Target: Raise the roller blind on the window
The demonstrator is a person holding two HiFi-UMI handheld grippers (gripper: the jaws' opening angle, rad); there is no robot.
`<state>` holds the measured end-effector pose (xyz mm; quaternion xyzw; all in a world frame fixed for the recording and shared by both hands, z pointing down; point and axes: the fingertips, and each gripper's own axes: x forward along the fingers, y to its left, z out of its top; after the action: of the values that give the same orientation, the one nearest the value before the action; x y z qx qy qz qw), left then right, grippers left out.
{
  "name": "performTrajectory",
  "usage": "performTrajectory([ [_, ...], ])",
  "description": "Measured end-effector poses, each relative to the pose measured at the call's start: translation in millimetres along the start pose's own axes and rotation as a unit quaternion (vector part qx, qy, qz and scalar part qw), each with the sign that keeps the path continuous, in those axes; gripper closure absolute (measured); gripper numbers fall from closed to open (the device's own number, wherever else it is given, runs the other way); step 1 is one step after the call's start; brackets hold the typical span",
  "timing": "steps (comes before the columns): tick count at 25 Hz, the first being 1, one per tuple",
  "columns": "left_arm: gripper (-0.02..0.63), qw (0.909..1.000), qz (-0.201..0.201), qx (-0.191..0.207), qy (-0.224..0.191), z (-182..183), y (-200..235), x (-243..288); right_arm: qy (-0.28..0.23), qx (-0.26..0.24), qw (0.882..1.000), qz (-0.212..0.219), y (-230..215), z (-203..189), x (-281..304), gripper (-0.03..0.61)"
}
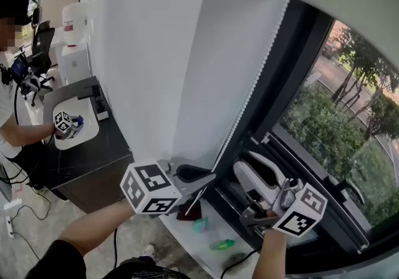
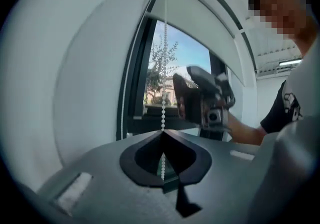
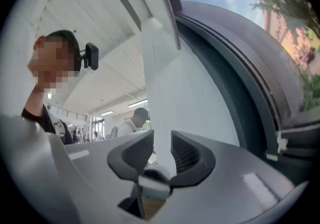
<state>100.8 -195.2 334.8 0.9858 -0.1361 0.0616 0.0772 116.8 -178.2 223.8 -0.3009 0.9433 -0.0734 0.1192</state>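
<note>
The white roller blind [image 1: 162, 53] hangs over the left part of the window, and its bead chain [image 1: 255, 78] runs down along its right edge. My left gripper [image 1: 212, 178] is shut on the chain's lower end. In the left gripper view the chain [image 2: 163, 68] drops straight into the closed jaws of that gripper [image 2: 162, 132]. My right gripper [image 1: 244, 192] stands just right of the chain by the dark window frame, jaws open. In the right gripper view a white strip shows through the gap of its jaws [image 3: 162, 150]; no beads show between them.
Trees [image 1: 336, 122] show through the uncovered glass on the right. The dark window frame [image 1: 293, 66] and sill run below both grippers, with small green things [image 1: 221, 245] on a white ledge. At the left, a dark desk [image 1: 93, 153] and another person holding a marker cube [image 1: 62, 123].
</note>
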Motion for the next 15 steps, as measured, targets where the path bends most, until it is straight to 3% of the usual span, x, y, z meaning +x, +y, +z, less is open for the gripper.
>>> performTrajectory([
  [3,0.603,0.9986,-0.007,-0.019,0.049,-48.0,0.1,8.0,0.025,-0.062,0.998,-0.012,2.7,13.4,24.9,0.483],
  [7,0.603,0.9949,-0.018,-0.039,0.091,-91.5,-1.0,12.7,0.045,-0.089,0.995,-0.005,5.2,18.0,42.9,0.483],
  [9,0.603,0.9944,-0.018,-0.042,0.095,-96.9,0.6,10.7,0.046,-0.100,0.994,-0.007,7.0,19.5,47.6,0.488],
  [12,0.603,0.9941,-0.019,-0.043,0.097,-96.7,1.6,7.0,0.043,-0.117,0.992,-0.011,8.7,19.0,53.0,0.563],
  [15,0.601,0.9933,-0.026,-0.040,0.106,-97.3,-0.3,3.6,0.027,-0.099,0.995,-0.005,4.6,15.8,56.2,0.569],
])
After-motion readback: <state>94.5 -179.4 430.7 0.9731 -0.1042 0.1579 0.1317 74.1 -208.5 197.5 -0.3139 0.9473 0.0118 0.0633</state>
